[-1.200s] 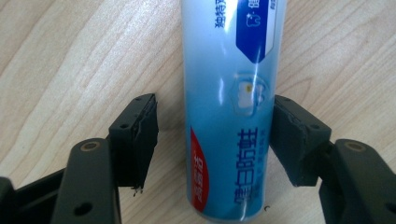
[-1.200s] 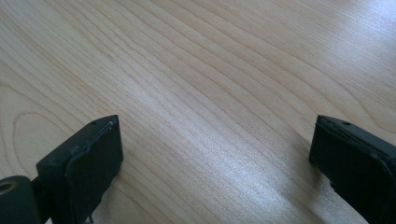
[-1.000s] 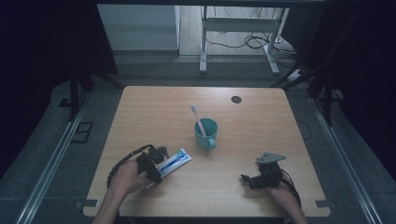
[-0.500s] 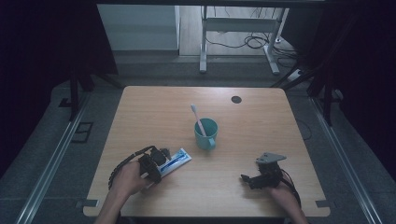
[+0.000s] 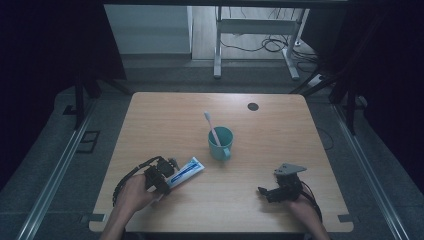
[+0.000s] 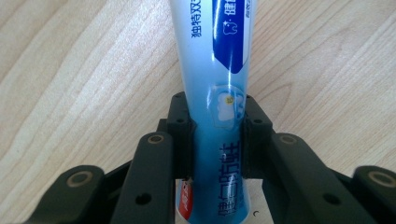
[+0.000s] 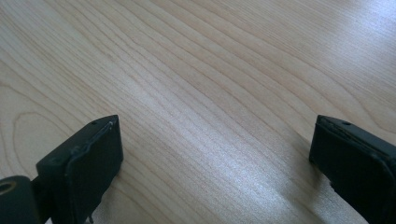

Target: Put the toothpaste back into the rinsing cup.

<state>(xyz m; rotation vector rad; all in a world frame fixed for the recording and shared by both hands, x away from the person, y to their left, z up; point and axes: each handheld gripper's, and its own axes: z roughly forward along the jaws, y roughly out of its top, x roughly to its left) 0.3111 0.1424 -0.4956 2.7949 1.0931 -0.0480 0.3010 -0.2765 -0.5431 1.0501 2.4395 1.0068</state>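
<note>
- High view: teal cup (image 5: 220,143) near table (image 5: 280,135) centre, toothbrush (image 5: 212,127) standing in it, head up, leaning left. Toothpaste tube (image 5: 186,170) lies front-left of cup, apart from it. Left gripper (image 5: 161,175) at tube's near end. Right gripper (image 5: 274,192) front-right, well apart from cup, nothing around it. Dark round spot (image 5: 253,106) near far edge.
- Left gripper view: jaws pinching tube (image 6: 219,116) from both sides; tube runs away over bare wood (image 6: 79,79).
- Right gripper view: jaws spread wide, just wood grain (image 7: 210,93) between them, nothing in the way.
</note>
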